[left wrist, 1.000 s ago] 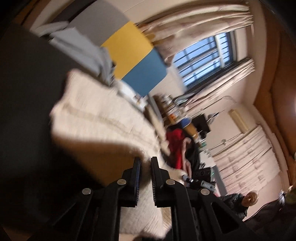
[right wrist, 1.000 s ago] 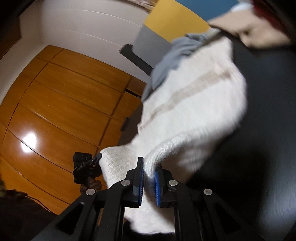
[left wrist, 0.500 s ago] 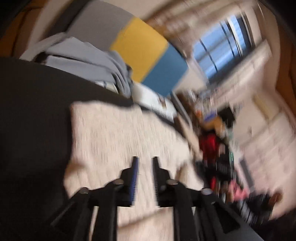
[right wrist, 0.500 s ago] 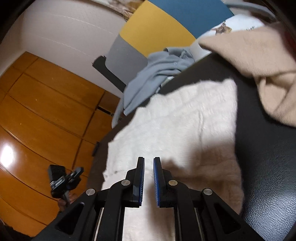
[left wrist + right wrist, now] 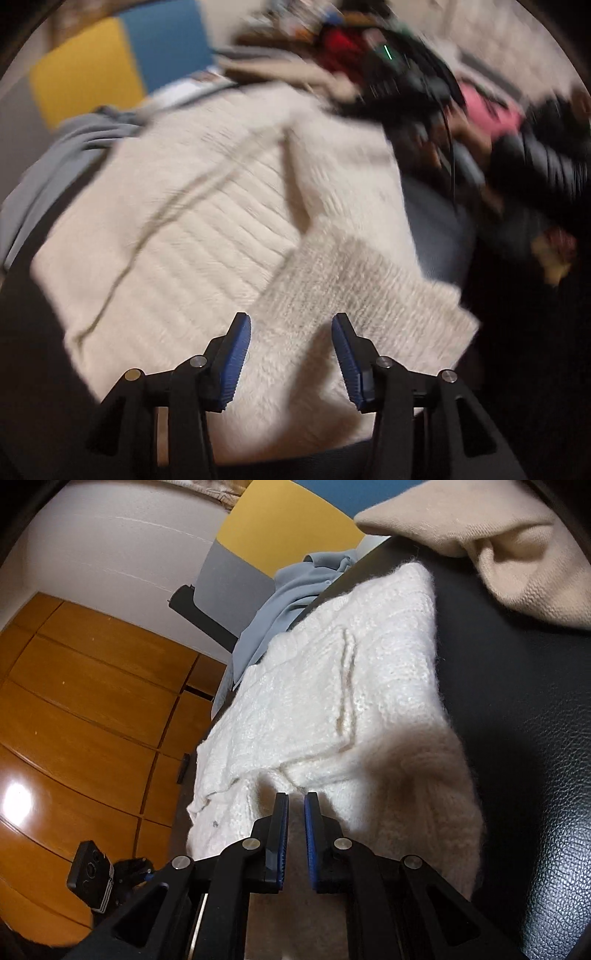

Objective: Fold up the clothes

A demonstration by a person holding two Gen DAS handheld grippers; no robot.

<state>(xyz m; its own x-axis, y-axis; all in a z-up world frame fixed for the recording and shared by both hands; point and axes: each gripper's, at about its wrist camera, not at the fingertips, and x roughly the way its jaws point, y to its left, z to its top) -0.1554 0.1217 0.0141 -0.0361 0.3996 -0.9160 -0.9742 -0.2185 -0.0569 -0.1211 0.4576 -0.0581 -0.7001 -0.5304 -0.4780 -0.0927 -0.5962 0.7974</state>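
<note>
The cream knit sweater [image 5: 207,236] lies folded on the black leather surface [image 5: 517,738]; the left hand-held gripper [image 5: 291,347] hangs above it, jaws opening, pinching nothing; the right hand-held gripper [image 5: 296,825] is pressed together, empty, over the sweater's near edge.

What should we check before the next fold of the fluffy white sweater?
1. Sweater lying on the black surface: ok.
2. Left tongs let go: ok, jaws opening, no knit pinched between them.
3. Right tongs let go: not ok, nearly shut; whether they pinch knit, cannot tell.
4. Folded part lying flat on top: ok.
5. Beige garment off the sweater: ok.
6. Blue-grey shirt clear of the far edge: cannot tell.
</note>
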